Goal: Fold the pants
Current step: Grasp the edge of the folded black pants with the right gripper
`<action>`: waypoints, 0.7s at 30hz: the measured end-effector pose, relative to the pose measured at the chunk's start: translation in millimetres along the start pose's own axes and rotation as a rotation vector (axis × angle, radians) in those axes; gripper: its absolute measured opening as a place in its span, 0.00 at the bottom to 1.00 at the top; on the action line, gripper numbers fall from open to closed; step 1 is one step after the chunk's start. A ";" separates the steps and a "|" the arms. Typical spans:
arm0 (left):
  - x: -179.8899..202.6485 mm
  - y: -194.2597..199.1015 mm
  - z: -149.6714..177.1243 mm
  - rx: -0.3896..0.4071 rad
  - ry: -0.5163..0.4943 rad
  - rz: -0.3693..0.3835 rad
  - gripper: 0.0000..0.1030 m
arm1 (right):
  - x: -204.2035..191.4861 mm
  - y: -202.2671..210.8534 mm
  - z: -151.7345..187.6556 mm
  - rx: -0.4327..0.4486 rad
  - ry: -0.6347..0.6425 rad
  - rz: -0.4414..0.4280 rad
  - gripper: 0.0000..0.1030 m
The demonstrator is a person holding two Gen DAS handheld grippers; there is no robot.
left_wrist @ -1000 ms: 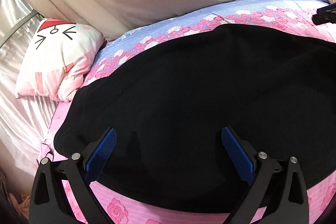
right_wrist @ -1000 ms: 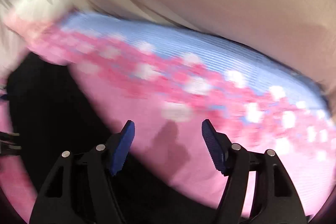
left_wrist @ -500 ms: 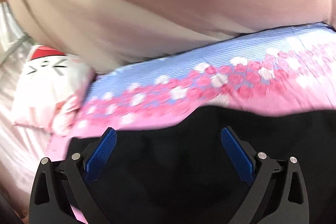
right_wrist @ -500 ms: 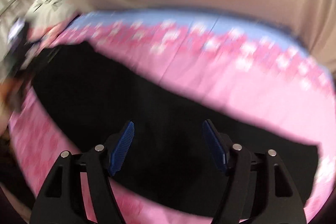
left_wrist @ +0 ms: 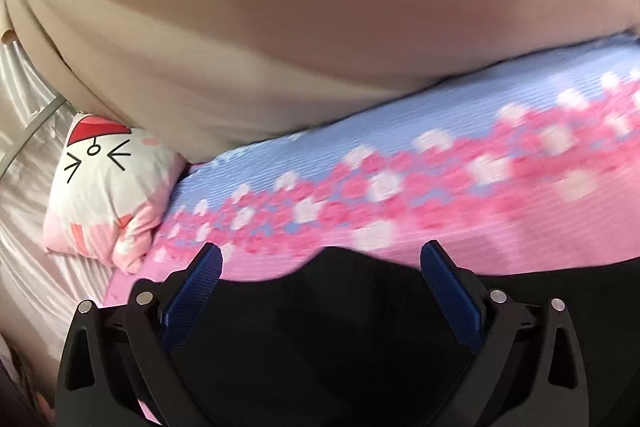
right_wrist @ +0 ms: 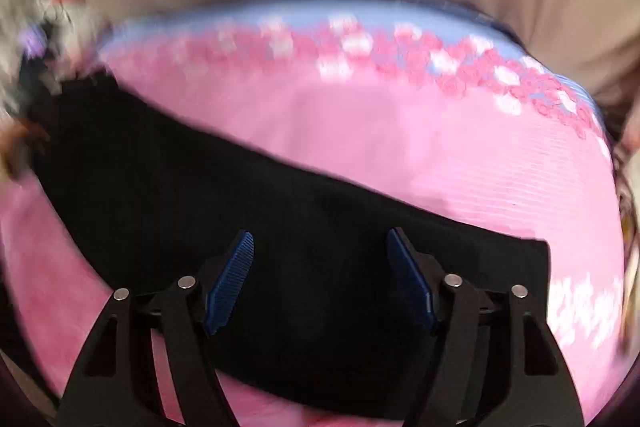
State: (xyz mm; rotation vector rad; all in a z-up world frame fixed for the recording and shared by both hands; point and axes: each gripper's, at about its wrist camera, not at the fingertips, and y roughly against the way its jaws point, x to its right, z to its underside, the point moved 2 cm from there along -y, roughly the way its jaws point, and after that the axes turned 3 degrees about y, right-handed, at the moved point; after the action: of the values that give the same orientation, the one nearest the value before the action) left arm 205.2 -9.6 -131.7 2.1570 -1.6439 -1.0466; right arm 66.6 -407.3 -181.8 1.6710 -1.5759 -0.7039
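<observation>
Both tongs stand spread apart with nothing between their blue pads. On the left wrist view, the left tongs [left_wrist: 320, 269] hover over the near edge of the black pants [left_wrist: 360, 347], whose upper border runs just behind the fingertips; the dark cloth fills the space below and between the two fingers. On the right wrist view, the right tongs [right_wrist: 320, 255] hang above the same pants [right_wrist: 200, 187], which lie as a long black band slanting from the upper left down to a squared end at the lower right. Whether either pair of pads touches the fabric cannot be told.

The pants lie flat on a bed, on a bedsheet [left_wrist: 440, 187] that is pink near the garment and turns pale blue farther off, with a strip of pink and white roses between. A pink and white pillow [left_wrist: 104, 187] with a cartoon face sits at the sheet's left end, against a beige wall covering [left_wrist: 320, 27]. Much of the right wrist view is blurred.
</observation>
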 end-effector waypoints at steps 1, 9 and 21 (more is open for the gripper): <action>6.4 7.8 -1.9 0.002 0.000 0.018 0.95 | 13.8 2.7 2.4 0.026 -0.038 0.009 0.64; 100.2 84.6 6.0 0.049 -0.078 0.239 0.95 | 86.8 45.2 22.2 0.032 -0.177 0.096 0.51; 193.1 88.5 19.5 0.015 -0.196 0.283 0.95 | 99.6 59.0 39.6 0.065 -0.114 0.014 0.41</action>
State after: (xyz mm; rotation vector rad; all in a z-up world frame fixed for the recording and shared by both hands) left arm 148.4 -211.4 -171.2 1.8065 -1.9773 -1.1891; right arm 10.1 -510.7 -149.1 1.6903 -1.7049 -0.7596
